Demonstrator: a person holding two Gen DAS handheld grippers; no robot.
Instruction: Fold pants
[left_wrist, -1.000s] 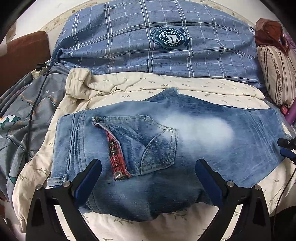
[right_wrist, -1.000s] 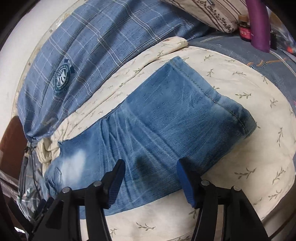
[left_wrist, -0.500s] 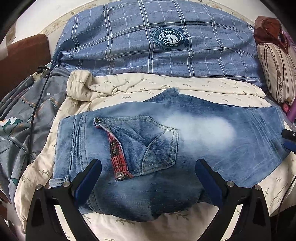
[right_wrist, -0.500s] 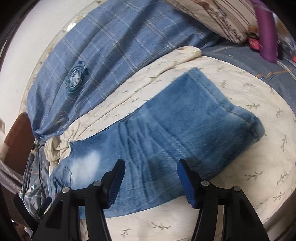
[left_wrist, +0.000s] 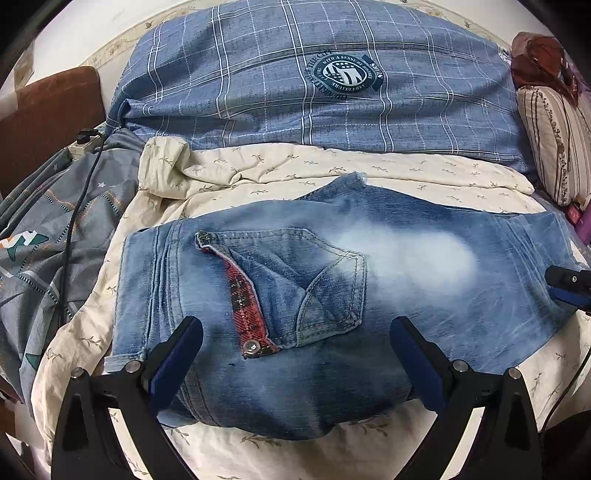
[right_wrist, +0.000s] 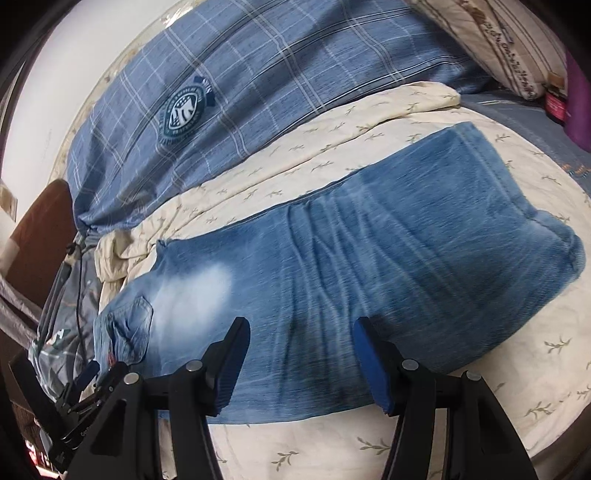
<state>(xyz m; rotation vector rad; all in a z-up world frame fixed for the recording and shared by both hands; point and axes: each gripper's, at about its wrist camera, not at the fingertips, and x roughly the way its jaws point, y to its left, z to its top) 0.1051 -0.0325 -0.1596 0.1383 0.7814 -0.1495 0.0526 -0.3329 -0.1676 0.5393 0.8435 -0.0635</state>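
A grey quilt is bunching at the far left, beside the cream sheet. The jeans are lying flat across that sheet, waistband left, hem right. The left gripper is hovering wide open over the waist, gripping nothing. The right gripper is hanging partly open over the legs, empty too.

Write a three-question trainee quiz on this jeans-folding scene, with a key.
1. True or false: the left claw is shut on the jeans.
2. The red plaid trim sits on: A) the back pocket B) the hem C) the pillow.
3. Fill in: the jeans lie on a cream ____ with a sprig print.

Key: 1 false, both claws stand open, the right claw too. 2 A. 3 sheet.
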